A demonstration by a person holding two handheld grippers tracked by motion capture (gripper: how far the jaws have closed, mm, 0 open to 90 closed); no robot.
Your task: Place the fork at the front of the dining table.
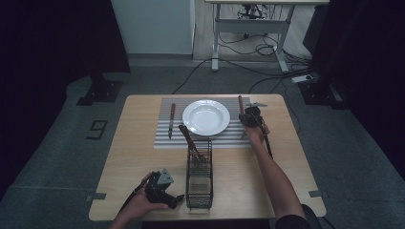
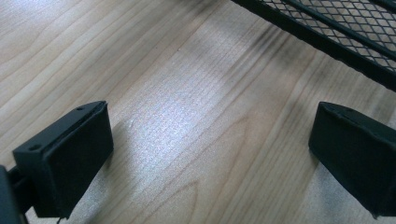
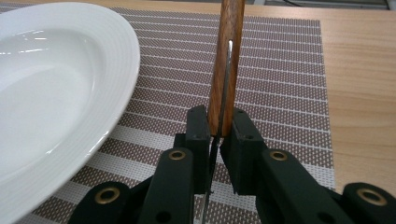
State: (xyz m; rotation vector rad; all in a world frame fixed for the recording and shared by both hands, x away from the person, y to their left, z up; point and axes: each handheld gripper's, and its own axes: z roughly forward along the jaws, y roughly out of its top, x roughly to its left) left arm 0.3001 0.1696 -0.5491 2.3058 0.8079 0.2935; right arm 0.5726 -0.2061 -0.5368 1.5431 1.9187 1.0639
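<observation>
The right gripper (image 3: 219,135) sits over the striped placemat (image 1: 165,138) near the desk's (image 1: 133,157) far right corner, jaws closed on the wooden handle of a utensil (image 3: 226,60) with a metal spine, just beside the white plate (image 1: 206,117) at the mat's middle; a wooden-handled knife (image 1: 171,119) lies on the mat's left edge, apart from the plate; a black wire caddy (image 1: 199,179) stands by the near edge, holding a wooden-handled utensil (image 1: 190,142) that leans towards the far left; the left gripper (image 2: 210,154) hovers low over bare wood just left of the caddy, jaws wide apart and holding nothing
</observation>
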